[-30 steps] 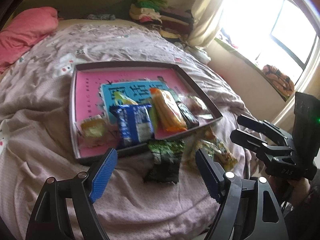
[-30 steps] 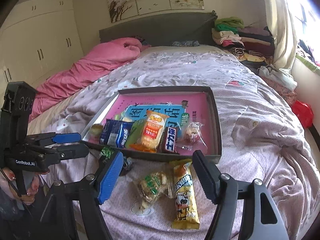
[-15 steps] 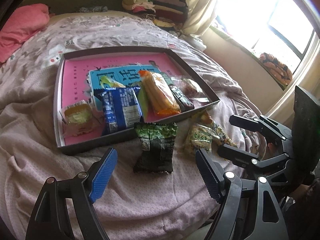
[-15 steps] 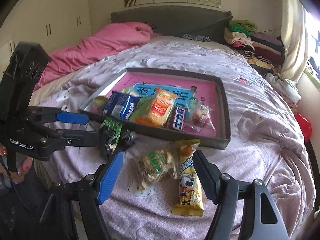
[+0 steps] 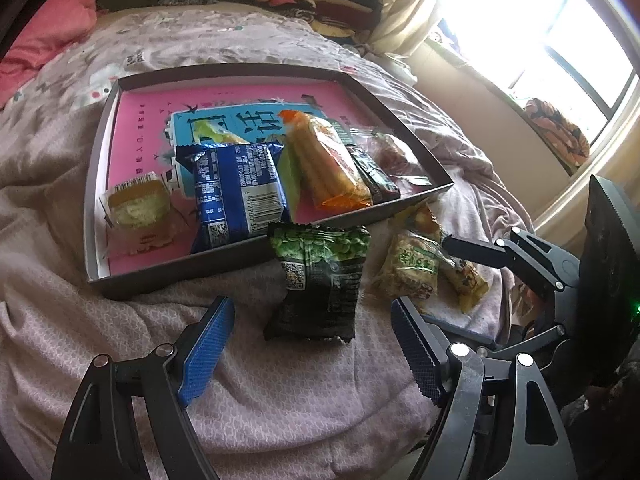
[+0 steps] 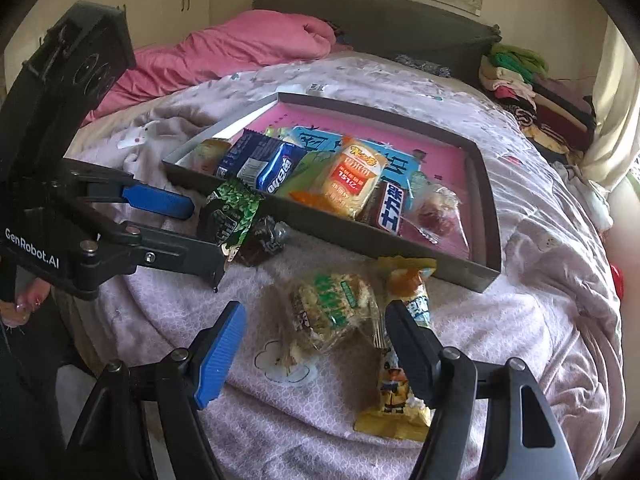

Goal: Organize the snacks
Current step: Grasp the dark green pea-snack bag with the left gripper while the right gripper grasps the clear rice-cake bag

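Part of the yellow snack bar (image 6: 400, 384) is hidden behind the right gripper's (image 6: 316, 344) finger, and a dark wrapper (image 6: 264, 240) behind the green packet (image 5: 316, 280) is hard to make out. The left gripper (image 5: 312, 344) has its jaws spread, empty, the green packet lying just ahead between them. The right gripper's jaws are also spread, the rice cracker pack (image 6: 328, 312) between them, untouched. Beyond both lies one tray (image 5: 96, 184) holding six or so snacks; three more lie on the bedspread (image 5: 280, 400).

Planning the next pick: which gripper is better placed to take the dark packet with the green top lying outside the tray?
Left. The left gripper is open with that dark green-topped packet centred ahead; the right gripper frames the clear rice-cracker bag instead.
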`<state>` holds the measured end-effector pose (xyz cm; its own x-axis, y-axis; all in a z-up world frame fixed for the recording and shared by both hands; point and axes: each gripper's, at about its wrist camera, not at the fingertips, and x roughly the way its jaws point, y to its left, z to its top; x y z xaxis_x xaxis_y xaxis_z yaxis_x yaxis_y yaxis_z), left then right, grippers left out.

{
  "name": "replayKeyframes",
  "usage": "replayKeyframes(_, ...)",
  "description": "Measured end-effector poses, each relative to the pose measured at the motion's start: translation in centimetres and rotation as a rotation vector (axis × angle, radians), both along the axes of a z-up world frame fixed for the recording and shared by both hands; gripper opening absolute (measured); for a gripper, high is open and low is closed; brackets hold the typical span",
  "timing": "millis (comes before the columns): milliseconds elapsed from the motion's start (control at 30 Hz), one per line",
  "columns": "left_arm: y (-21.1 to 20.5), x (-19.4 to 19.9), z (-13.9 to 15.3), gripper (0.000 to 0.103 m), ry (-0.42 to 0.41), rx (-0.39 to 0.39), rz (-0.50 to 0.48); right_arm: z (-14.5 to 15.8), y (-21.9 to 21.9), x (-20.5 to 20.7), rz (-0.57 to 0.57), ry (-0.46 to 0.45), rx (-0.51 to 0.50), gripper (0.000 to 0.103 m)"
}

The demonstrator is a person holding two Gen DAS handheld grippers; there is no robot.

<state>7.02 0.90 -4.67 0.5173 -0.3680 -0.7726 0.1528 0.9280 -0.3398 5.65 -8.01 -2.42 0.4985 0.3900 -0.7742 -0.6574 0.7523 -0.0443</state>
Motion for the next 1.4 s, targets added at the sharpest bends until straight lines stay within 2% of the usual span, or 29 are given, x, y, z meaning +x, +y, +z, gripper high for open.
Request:
replayKeyframes(200, -0.1, 0.4, -0.3, 0.081, -0.002, -0.018, -0.002, -0.5, 0.2, 0.5, 0.004, -0.002, 0.001, 0.072)
replayKeyframes(467, -0.9, 0.8, -0.6, 0.062, 0.004, -0.019, -0.034, -1.1, 0.6, 1.2, 0.025, -0.011, -0.006, 0.071)
replayKeyframes(633, -1.2, 1.1, -0.8, 0.06, 0.007, -0.02, -0.043, -1.6, 1.0, 1.5, 0.037, -0.014, -0.018, 0.069)
replayKeyframes(967, -0.8, 1.6, -1.1, 0.043, 0.029, -0.014, -0.034, -2.2, 1.1, 2.7, 0.04, 0.043, 0.03, 0.058)
replayKeyframes(1133, -1.0, 1.3, -1.0, 0.04, 0.032, 0.0, -0.047, -2.0, 0.6, 2.5, 0.034, 0.106, 0.106, 0.056)
replayKeyframes(1400, -0.4, 0.7, -0.4, 0.039, 0.023, -0.012, -0.045, -2.3, 1.2, 2.0, 0.062, 0.105, 0.072, 0.06)
